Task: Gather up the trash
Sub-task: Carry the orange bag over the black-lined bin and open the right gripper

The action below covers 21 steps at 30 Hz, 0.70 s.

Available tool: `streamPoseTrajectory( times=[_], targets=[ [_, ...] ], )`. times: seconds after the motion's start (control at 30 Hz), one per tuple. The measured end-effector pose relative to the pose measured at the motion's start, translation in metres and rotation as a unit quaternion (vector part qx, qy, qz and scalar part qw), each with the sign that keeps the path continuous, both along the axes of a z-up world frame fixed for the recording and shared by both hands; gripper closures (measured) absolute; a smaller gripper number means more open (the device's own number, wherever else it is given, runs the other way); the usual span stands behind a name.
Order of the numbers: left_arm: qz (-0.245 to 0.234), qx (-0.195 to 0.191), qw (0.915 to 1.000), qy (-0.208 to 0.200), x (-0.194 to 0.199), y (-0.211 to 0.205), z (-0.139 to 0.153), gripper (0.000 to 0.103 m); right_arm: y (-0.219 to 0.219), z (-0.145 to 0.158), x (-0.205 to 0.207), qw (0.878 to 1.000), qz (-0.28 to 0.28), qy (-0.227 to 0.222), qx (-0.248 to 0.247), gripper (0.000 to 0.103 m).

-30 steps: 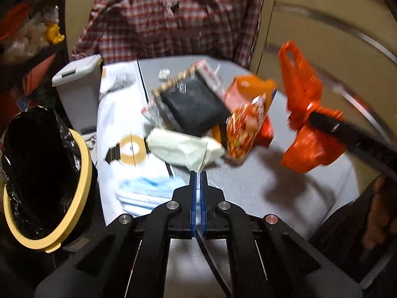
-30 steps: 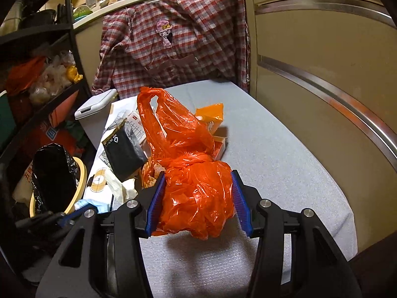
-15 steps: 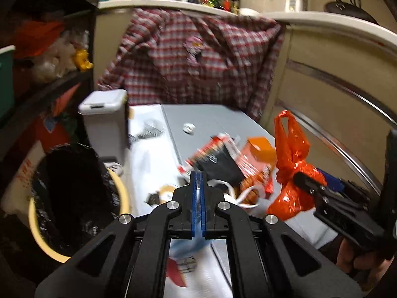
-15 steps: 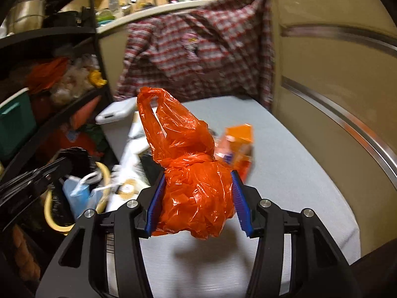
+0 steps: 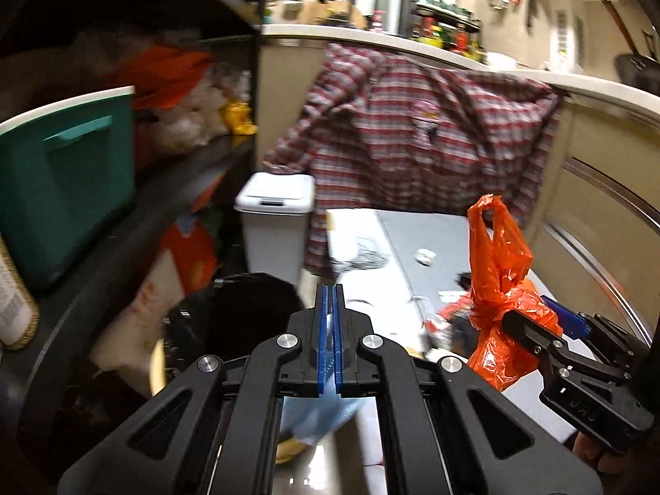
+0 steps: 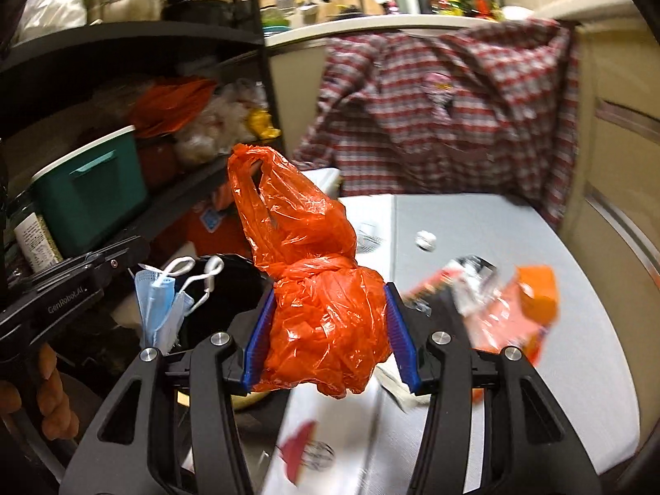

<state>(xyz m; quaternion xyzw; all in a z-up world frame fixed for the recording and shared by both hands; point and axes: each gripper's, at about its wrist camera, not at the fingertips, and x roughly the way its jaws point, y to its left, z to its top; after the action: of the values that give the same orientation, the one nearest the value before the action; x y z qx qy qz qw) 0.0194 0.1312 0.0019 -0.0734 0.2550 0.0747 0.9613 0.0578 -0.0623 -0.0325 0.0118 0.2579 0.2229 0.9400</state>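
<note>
Both loads have risen off the table (image 6: 515,222) toward the bin (image 6: 231,288). The left gripper (image 5: 328,330), pads pinched on a mask (image 6: 159,305), hangs it by the bin's mouth; the right gripper (image 6: 330,338) clamps the orange bag (image 6: 326,317) just beside the bin. Releasing seems next.

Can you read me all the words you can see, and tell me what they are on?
"GenRobot.AI": on the side of the left tool, seen from the right wrist.
Raised letters on the right tool's body: too faint to read.
Label on the bottle on the shelf: too small.
Print on the snack wrappers: blurred.
</note>
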Motion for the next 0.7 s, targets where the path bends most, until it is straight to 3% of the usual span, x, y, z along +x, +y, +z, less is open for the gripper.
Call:
streamPoseTrajectory(
  times=[0.33,0.7],
  targets=[
    [0.066,-0.01,0.9977,0.016,0.007,0.056,-0.018,0.101,0.084,-0.008,0.02,0.998,0.056,-0.01,-0.022,0.052],
    [0.088,-0.028,0.9935,0.066,0.034,0.089,-0.046,0.101,0.125,-0.033,0.045,0.997,0.072,0.017,-0.037,0.052]
  ],
)
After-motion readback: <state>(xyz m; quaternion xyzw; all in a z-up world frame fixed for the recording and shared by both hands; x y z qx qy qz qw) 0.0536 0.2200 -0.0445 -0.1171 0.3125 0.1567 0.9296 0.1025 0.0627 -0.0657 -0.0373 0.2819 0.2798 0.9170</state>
